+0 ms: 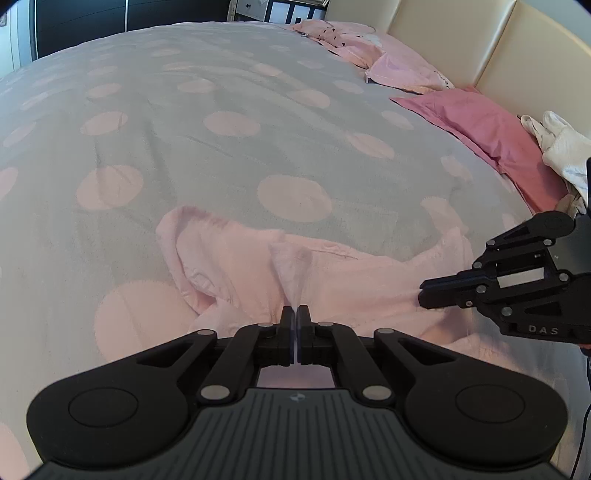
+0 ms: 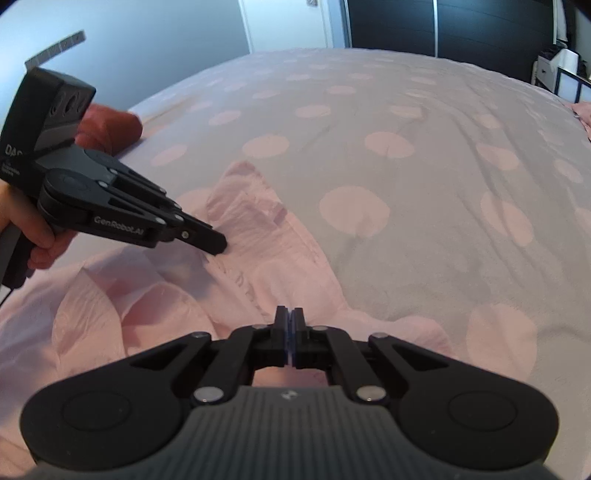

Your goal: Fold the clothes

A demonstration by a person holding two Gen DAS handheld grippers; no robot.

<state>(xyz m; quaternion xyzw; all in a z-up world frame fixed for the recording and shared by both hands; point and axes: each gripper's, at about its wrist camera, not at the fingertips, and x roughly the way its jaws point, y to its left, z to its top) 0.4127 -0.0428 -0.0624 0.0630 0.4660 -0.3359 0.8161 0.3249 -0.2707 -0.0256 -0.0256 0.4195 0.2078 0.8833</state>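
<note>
On the bed (image 1: 229, 110), over a grey cover with large pink dots, a pale pink garment (image 1: 332, 273) is seen lying rumpled near the front edge, spread sideways with folds and a raised ridge at its middle.

Left claw (image 1: 296, 314): jaws are drawn together. A peak of the pink cloth is pinched between the tips and pulled up into a small tent just ahead of them. In the right wrist view the same claw (image 2: 218, 245) is seen from the side, tip pressed into the garment (image 2: 258, 258) at a puckered seam, with a hand (image 2: 40, 236) wrapped round its grip.

Right claw (image 2: 290, 317): jaws are closed, a thin blue line of pad showing between them. Pink fabric is gathered directly at the tips and appears to be nipped there; the contact itself is partly hidden by the fingers. From the left wrist view this claw (image 1: 424, 295) is seen at the right, tip resting on the garment's right part, well apart from the left claw.

Beyond the garment, pink pillows (image 1: 476, 125) are noted along a cream headboard (image 1: 517, 48), with white cloth (image 1: 565, 147) heaped at the far right. Dark wardrobe doors (image 2: 443, 26) are seen behind the bed.
</note>
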